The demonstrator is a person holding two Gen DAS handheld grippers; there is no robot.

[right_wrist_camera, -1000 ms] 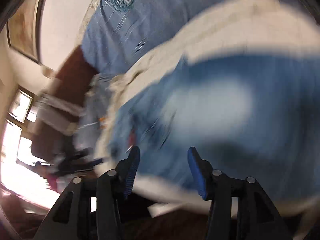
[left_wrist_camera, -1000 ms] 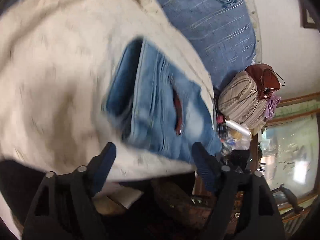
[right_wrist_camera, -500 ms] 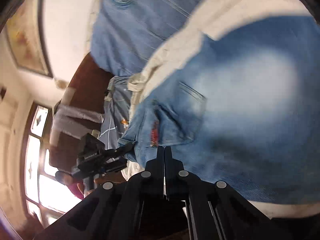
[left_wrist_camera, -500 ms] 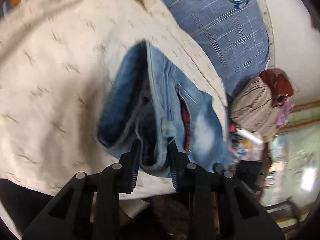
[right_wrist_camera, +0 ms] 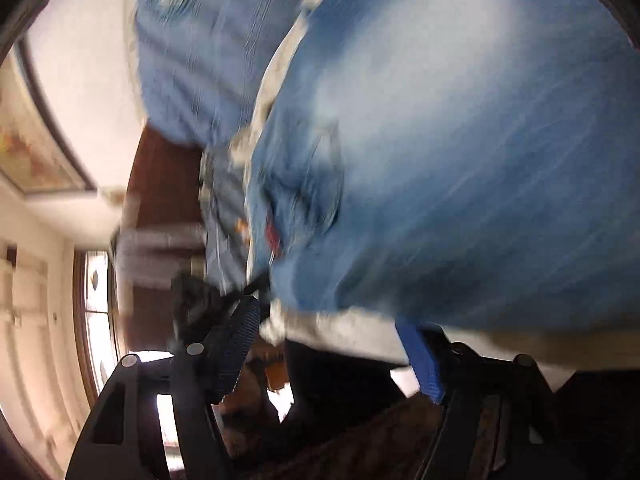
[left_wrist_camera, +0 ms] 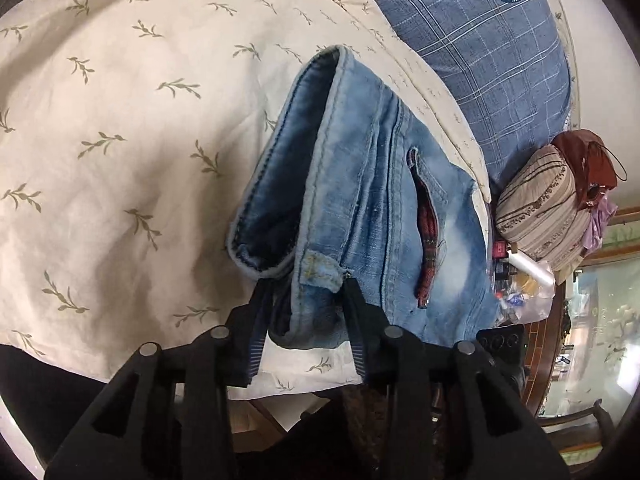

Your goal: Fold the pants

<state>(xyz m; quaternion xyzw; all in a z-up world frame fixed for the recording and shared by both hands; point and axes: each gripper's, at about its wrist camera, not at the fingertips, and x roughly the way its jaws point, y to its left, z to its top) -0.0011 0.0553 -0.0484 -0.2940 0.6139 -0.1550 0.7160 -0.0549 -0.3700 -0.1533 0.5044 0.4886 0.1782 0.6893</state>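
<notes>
From my left wrist camera I see the pants [left_wrist_camera: 360,200], pale blue jeans, folded on the leaf-printed bedsheet [left_wrist_camera: 120,140] and running from centre toward 12 o'clock, with their near corner bunched between the pads of my left hand-held gripper [left_wrist_camera: 306,312], which grips the denim while its jaws ease apart. From my right wrist camera, badly blurred, the jeans fill the frame from 12 to 3 o'clock, and my right hand-held gripper [right_wrist_camera: 332,344] at 6 o'clock is released, its jaws opening below the cloth's edge.
</notes>
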